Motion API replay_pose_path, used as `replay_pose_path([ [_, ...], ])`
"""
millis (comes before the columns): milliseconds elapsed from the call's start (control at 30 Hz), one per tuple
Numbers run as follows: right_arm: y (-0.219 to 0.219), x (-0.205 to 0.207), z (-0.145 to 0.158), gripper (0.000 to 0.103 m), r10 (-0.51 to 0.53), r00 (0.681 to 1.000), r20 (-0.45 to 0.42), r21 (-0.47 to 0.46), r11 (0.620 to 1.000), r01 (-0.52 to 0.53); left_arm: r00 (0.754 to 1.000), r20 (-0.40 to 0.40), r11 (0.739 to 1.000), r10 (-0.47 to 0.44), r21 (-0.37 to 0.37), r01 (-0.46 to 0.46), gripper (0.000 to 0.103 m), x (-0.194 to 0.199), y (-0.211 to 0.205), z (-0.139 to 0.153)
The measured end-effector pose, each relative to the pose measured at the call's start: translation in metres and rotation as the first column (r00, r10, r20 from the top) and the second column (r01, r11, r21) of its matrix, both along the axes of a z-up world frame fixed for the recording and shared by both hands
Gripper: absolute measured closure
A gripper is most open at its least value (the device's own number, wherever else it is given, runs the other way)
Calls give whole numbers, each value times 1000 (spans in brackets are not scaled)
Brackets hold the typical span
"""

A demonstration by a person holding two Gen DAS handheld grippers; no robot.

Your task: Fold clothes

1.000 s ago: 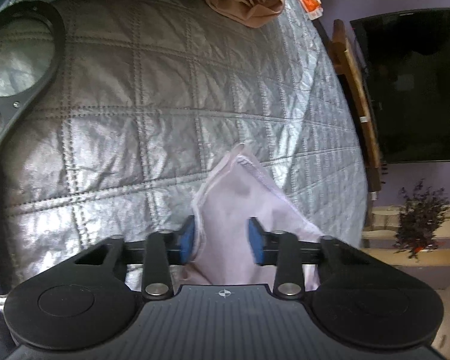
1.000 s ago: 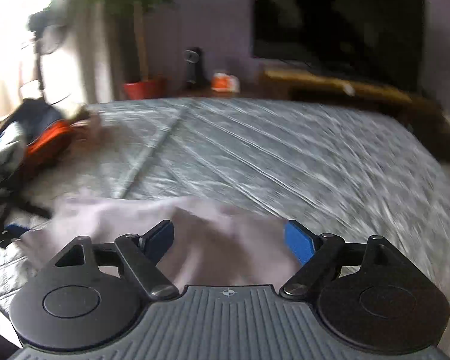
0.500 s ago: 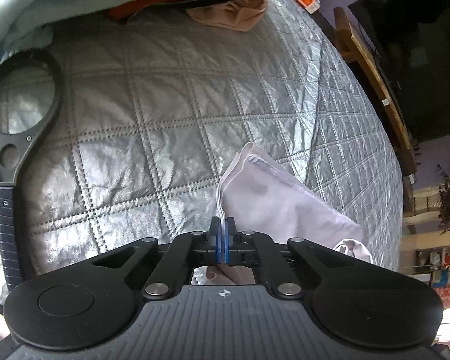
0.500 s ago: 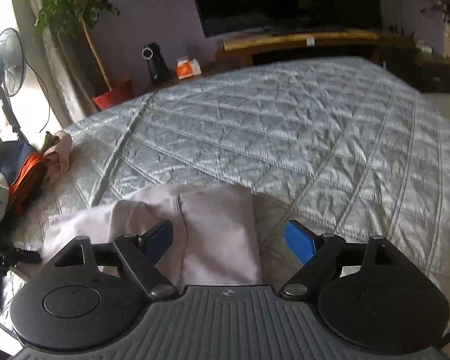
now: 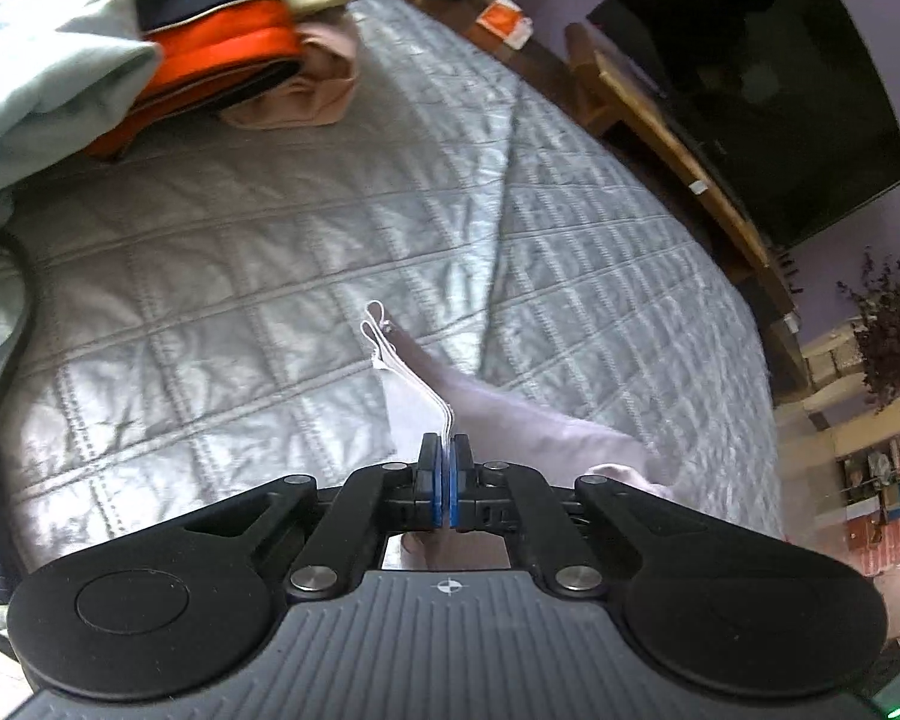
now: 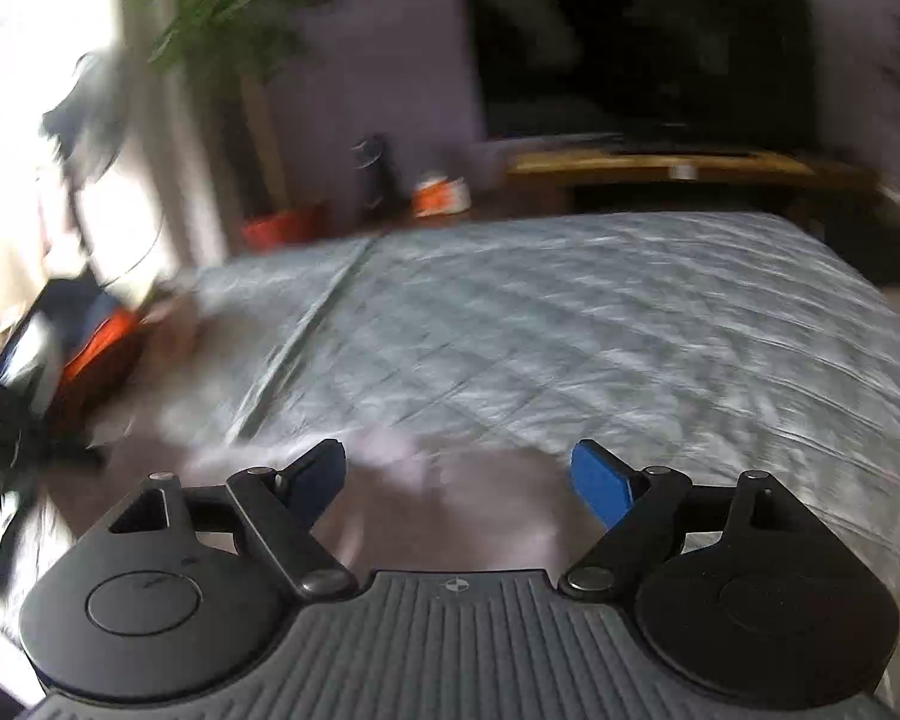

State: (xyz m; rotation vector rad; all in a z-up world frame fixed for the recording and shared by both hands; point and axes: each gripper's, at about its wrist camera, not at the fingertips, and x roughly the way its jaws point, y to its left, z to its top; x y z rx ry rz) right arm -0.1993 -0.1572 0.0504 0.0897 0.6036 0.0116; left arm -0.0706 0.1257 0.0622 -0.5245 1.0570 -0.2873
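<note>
Left gripper (image 5: 448,468) clamped tight on the stacked hem edges of a pale lilac garment (image 5: 528,426), blue pads (image 5: 429,480) pressed together with the white stitched edges standing up between them. Garment trailed back from the pinch across the quilted grey bedspread (image 5: 258,276), toward its right edge nearest the wooden TV stand (image 5: 678,138). Right gripper (image 6: 459,474) spread wide, holding nothing, hovering over the same garment (image 6: 486,498), which showed only as a blurred pale patch near the bedspread's (image 6: 570,324) near edge. At the far left corner of the bedspread, a pile of folded clothes (image 5: 150,54): light blue, orange, navy, beige and dusty pink layers. Black racket-shaped frame (image 5: 0,360) lay along the left edge. Dark television (image 5: 762,78) against the purple wall; red-potted plant (image 6: 282,222) beyond the bed.
</note>
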Motion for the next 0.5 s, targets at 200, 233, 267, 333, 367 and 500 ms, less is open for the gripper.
replay_pose_path([
  [200, 39, 22, -18, 76, 143, 987, -80, -138, 979, -153, 998, 45, 999, -36, -6, 36, 100, -4, -17, 18],
  [233, 45, 25, -22, 76, 165, 981, -100, -164, 970, -180, 998, 53, 999, -43, -9, 44, 100, -5, -19, 21],
  [267, 54, 28, -28, 77, 199, 971, -134, -199, 954, -223, 997, 60, 999, -51, -12, 52, 100, -5, -21, 24],
  [333, 64, 26, -31, 79, 227, 962, -148, -255, 931, -259, 995, 73, 997, -68, -16, 69, 100, -6, -27, 30],
  [367, 65, 27, -30, 79, 229, 962, -151, -263, 928, -262, 994, 79, 997, -76, -18, 78, 100, -6, -30, 32],
  [500, 44, 24, -15, 72, 168, 981, -94, -142, 973, -180, 990, 92, 994, -105, -21, 107, 100, -6, -43, 38],
])
